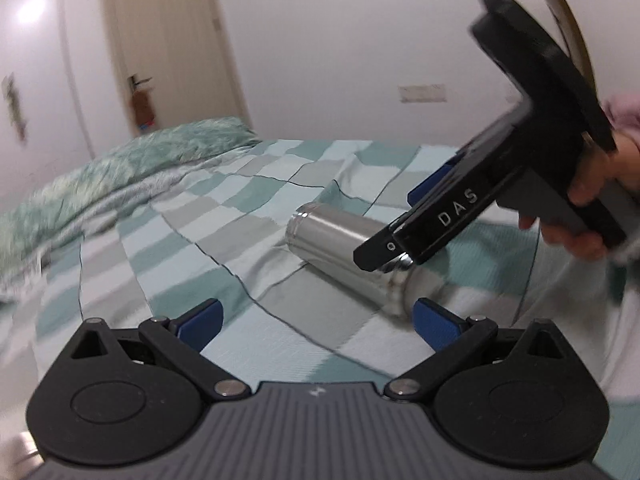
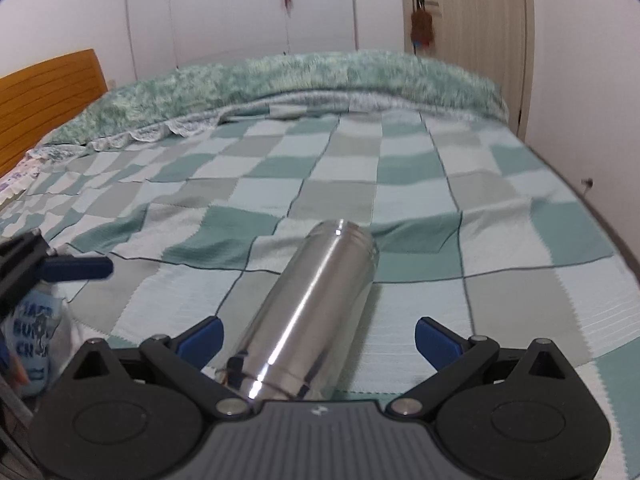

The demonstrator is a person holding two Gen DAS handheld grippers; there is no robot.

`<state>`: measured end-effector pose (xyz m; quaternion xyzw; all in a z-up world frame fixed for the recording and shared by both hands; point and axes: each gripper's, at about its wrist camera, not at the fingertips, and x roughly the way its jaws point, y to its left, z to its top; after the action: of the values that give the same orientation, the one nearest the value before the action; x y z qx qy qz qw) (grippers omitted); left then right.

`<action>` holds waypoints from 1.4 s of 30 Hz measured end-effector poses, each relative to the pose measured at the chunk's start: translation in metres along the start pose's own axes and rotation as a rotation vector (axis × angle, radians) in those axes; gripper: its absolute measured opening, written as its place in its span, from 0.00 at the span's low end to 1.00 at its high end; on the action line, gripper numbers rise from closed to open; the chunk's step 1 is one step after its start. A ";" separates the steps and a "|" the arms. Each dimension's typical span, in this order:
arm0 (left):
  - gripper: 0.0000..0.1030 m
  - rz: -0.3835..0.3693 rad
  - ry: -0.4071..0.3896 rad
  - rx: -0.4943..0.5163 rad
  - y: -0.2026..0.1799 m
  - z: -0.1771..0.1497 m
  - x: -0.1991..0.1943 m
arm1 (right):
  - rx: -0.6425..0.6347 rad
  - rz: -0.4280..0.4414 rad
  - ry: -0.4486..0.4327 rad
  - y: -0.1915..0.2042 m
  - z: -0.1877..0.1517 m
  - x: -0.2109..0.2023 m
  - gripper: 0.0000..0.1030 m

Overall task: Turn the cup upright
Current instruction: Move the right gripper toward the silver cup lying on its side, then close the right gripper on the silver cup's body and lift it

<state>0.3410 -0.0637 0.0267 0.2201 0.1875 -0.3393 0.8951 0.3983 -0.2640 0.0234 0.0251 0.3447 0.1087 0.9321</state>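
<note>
Cup (image 2: 308,312) lying flat on checked bedspread (image 2: 460,208). Right gripper (image 2: 319,338) jaws apart, straddling near end; left gripper (image 1: 316,322) apart, empty. Clamp mid-body, pivot slowly upright.

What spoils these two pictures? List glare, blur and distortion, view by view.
Left wrist view: motion blur smears the right gripper and the fuzzy blanket; a lamp glare spot sits on the wardrobe. Right wrist view: bright streaks run along the steel cup; fisheye bends the door and the checkered bedspread.
</note>
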 end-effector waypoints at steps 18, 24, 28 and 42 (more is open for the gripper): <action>1.00 -0.003 0.053 -0.077 0.025 -0.015 -0.003 | 0.211 0.059 0.066 -0.001 -0.001 0.011 0.62; 1.00 0.062 0.032 -0.146 0.009 -0.002 -0.046 | 0.233 0.102 -0.002 0.006 -0.011 -0.032 0.61; 1.00 0.084 0.023 -0.227 -0.003 0.003 -0.077 | 0.216 0.118 -0.053 0.019 -0.024 -0.065 0.61; 1.00 0.263 0.054 -0.412 -0.067 -0.038 -0.190 | 0.106 0.153 -0.091 0.097 -0.123 -0.148 0.61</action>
<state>0.1551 0.0108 0.0691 0.0645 0.2462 -0.1684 0.9523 0.1914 -0.2050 0.0362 0.1056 0.3041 0.1599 0.9332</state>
